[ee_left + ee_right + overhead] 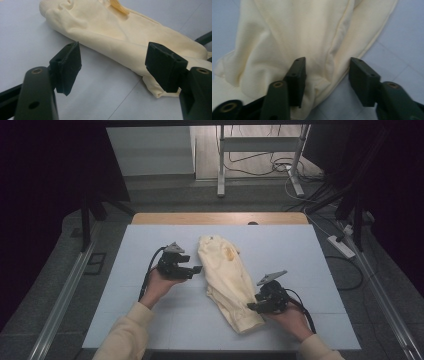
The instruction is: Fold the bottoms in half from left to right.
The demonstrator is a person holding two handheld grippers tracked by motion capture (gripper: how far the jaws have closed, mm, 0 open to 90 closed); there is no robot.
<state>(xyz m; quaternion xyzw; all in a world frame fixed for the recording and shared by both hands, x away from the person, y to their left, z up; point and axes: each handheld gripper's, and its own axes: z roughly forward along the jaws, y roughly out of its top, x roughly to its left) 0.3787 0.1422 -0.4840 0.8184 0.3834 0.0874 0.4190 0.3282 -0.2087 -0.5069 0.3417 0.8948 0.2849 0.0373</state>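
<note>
A pale yellow garment (227, 280) lies folded into a long strip on the light grey mat (150, 320), running from the middle toward the near right. It bears a darker yellow mark (229, 252) near its far end. My left gripper (197, 269) stands open just left of the garment's upper part, with nothing between its pads (70, 65); the cloth (120, 32) lies beyond them. My right gripper (251, 306) sits low at the garment's near right edge. Its jaws straddle a fold of the cloth (294, 32): one pad (297, 80) rests on the fabric, the other stands apart over the mat.
The mat covers a wooden table whose far edge (220, 218) shows. Behind it stand metal frame legs (220, 170) and cables on the floor. A white power strip (341, 246) lies on the floor at the right. Bare mat spreads left of the garment.
</note>
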